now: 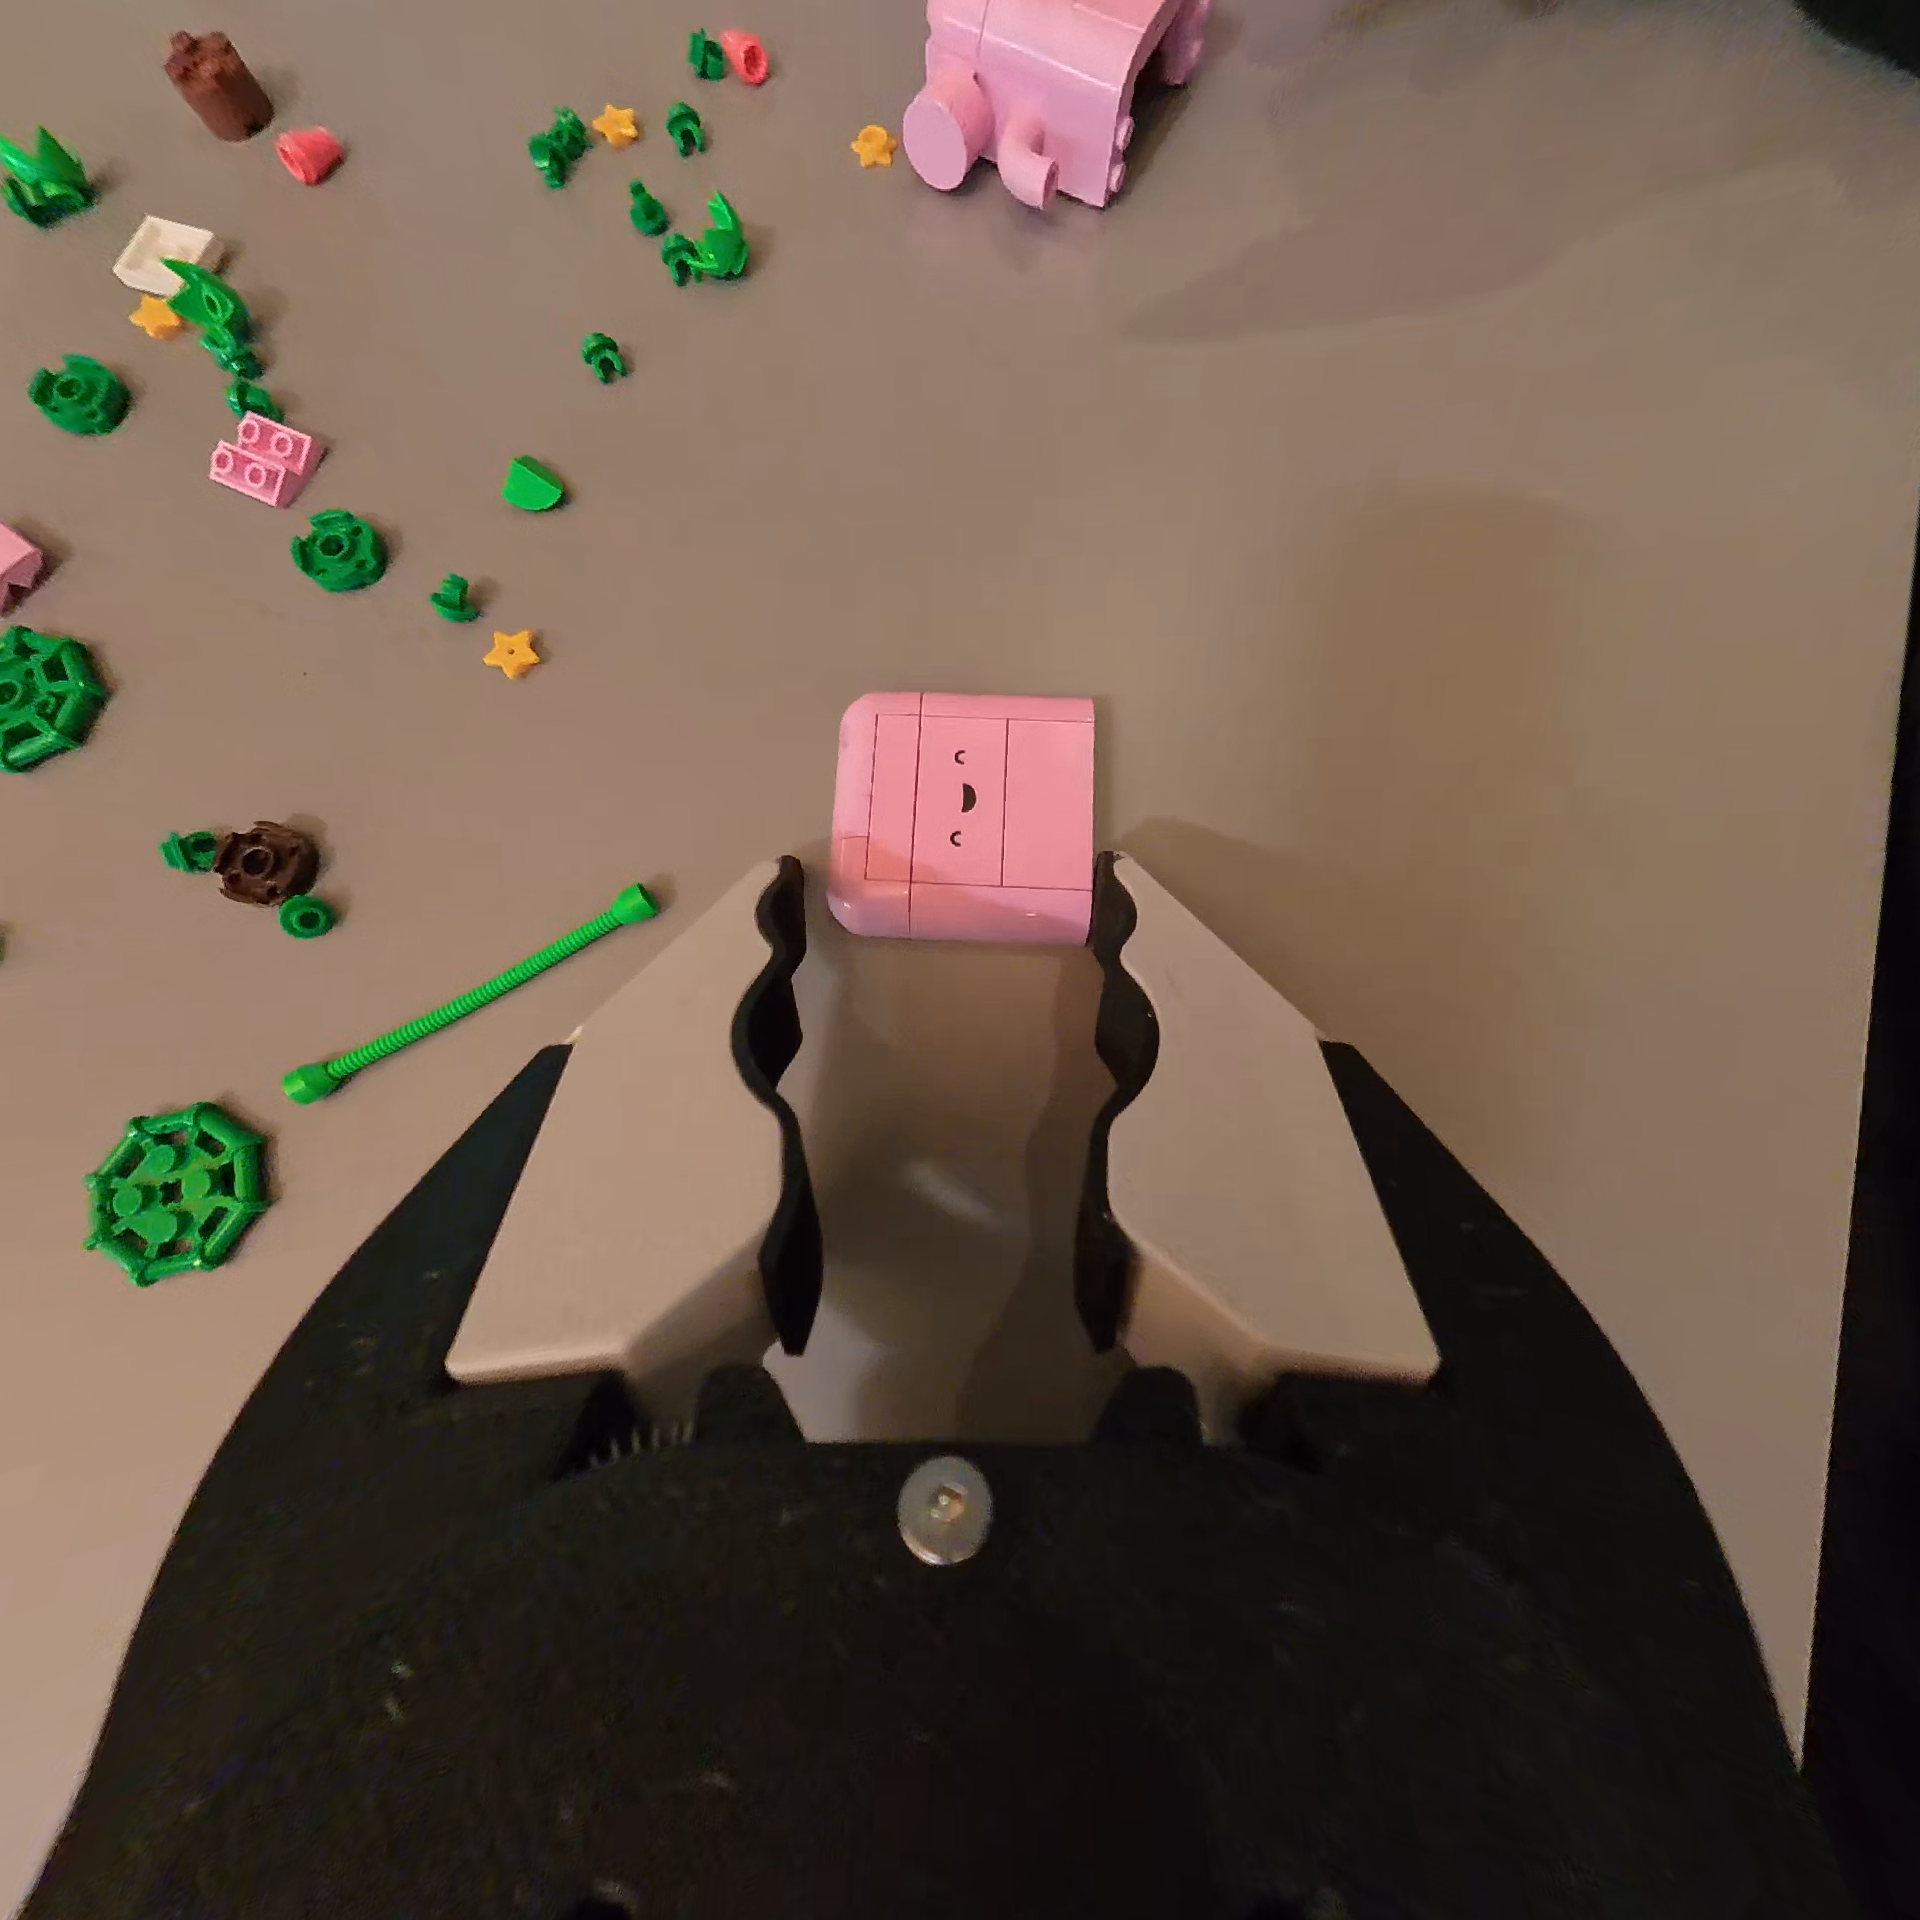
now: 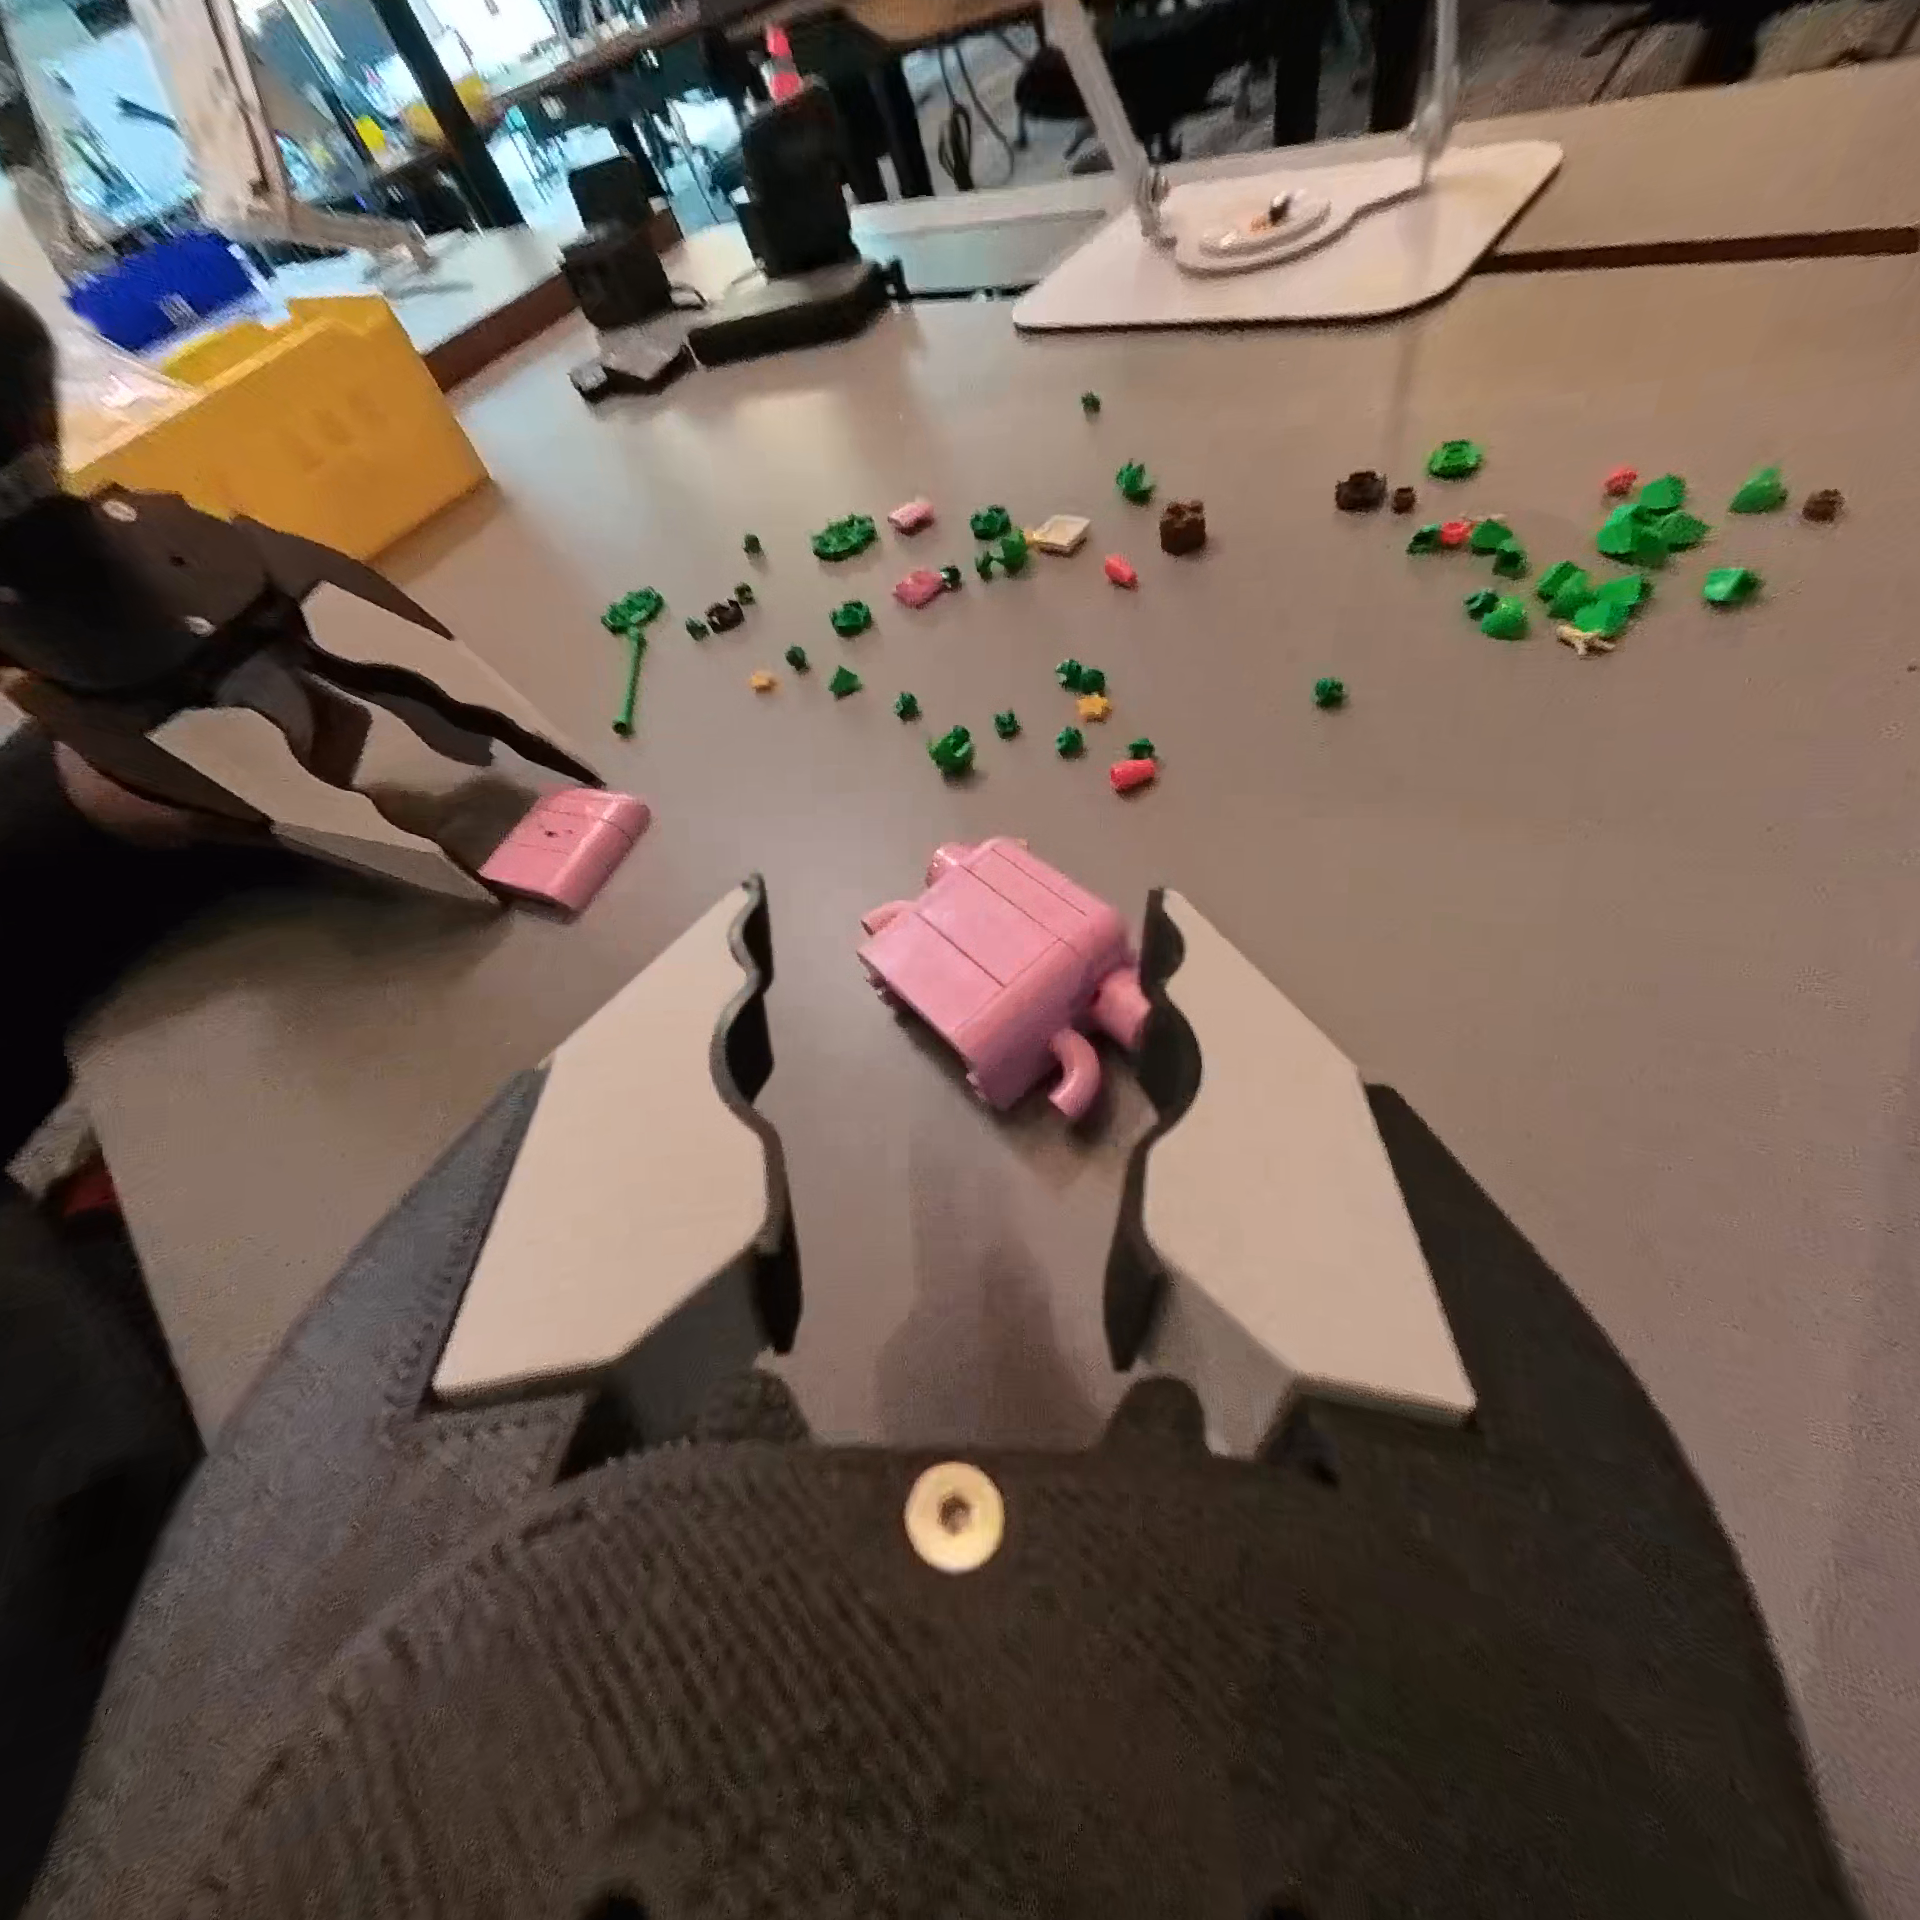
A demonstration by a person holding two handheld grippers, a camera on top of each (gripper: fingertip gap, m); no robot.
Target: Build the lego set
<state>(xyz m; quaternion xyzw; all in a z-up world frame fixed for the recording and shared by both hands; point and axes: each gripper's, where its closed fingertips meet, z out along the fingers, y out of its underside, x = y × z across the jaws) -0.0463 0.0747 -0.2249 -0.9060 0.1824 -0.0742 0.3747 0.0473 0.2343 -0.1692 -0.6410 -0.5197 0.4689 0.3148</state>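
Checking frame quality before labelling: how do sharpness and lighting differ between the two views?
Left wrist view: sharp, dim warm light, soft shadows beside the pink face block. Right wrist view: blurred at the edges, wide-angle bending, bright blown-out windows behind; pink body reasonably clear.

No writing, brand, number or sign can be read in either view. The only printed mark is a small black face, two curved eyes and a half-round mouth, on the flat top of the pink block (image 1: 964, 817) that lies on the grey table (image 1: 1351, 520); it is a drawing, not letters. From the right wrist view the same block (image 2: 566, 850) shows only tiny dark specks. The yellow bin (image 2: 301, 416) at the far left of that view has faint raised marks on its side wall, too blurred to tell whether they are letters.
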